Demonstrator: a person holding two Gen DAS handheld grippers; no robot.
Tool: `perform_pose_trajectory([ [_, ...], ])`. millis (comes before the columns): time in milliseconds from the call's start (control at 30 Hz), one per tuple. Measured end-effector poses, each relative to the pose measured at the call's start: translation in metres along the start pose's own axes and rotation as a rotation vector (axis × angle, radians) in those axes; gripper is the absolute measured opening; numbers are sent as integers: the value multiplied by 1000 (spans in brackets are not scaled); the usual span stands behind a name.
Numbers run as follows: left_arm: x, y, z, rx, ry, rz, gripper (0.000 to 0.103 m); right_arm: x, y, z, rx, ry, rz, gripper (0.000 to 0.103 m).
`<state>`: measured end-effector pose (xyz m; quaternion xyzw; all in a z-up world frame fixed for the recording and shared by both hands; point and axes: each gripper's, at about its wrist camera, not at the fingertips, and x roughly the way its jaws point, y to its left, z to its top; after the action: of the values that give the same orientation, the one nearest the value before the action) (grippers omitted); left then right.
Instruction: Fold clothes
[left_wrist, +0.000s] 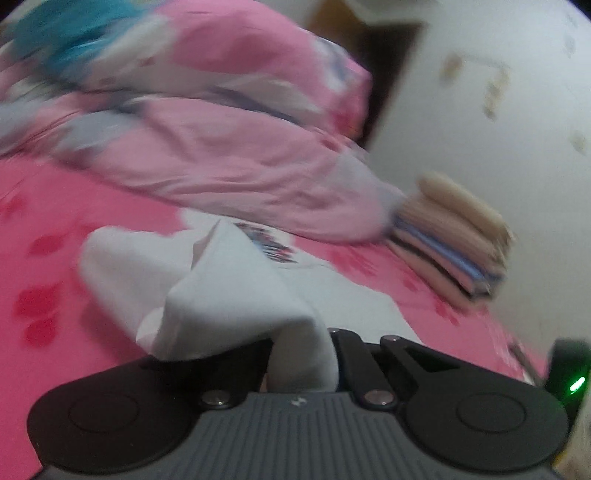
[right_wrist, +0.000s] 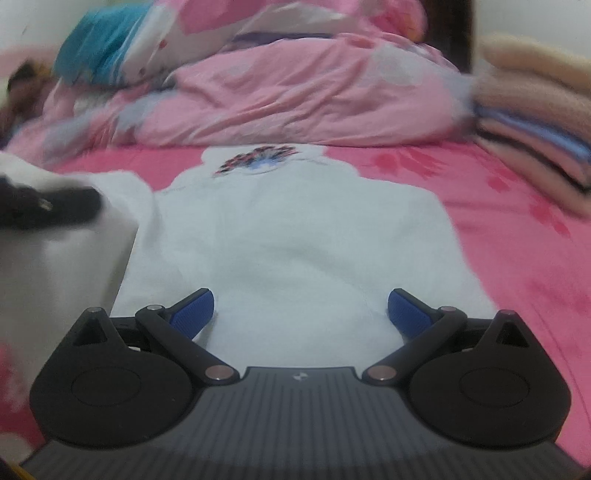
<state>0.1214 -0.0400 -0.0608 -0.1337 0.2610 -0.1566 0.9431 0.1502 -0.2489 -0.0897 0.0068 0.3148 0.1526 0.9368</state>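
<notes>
A white T-shirt (right_wrist: 295, 229) with a coloured print (right_wrist: 258, 160) near its collar lies flat on the pink bedsheet (right_wrist: 517, 240). My right gripper (right_wrist: 301, 314) hovers over its near hem, open, with the blue pads (right_wrist: 194, 314) wide apart and nothing between them. My left gripper (left_wrist: 306, 354) is shut on a side of the shirt (left_wrist: 229, 288), which rises in a bunched fold above the bed. Cloth hides its fingertips. In the right wrist view, the left gripper (right_wrist: 55, 210) shows at the left edge with the lifted cloth hanging under it.
A rumpled pink duvet (left_wrist: 221, 147) fills the far side of the bed, with something blue (right_wrist: 99, 48) on it. A stack of folded clothes (left_wrist: 454, 236) sits at the right by a pale wall (left_wrist: 480, 110). Both views are motion-blurred.
</notes>
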Motion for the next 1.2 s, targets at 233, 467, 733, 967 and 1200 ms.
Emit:
perform_pose_trajectory([
  [233, 55, -78, -19, 346, 178, -88, 3, -55, -82, -20, 339, -54, 26, 101],
  [467, 70, -107, -50, 523, 232, -104, 34, -71, -110, -44, 440, -86, 36, 101],
  [733, 61, -125, -60, 609, 211, -136, 47, -79, -124, -47, 551, -149, 216, 101],
  [967, 60, -124, -66, 629, 202, -155, 52, -87, -118, -38, 504, -143, 396, 101],
  [1200, 60, -121, -70, 637, 198, -175, 57, -68, -93, -18, 343, -19, 423, 90],
])
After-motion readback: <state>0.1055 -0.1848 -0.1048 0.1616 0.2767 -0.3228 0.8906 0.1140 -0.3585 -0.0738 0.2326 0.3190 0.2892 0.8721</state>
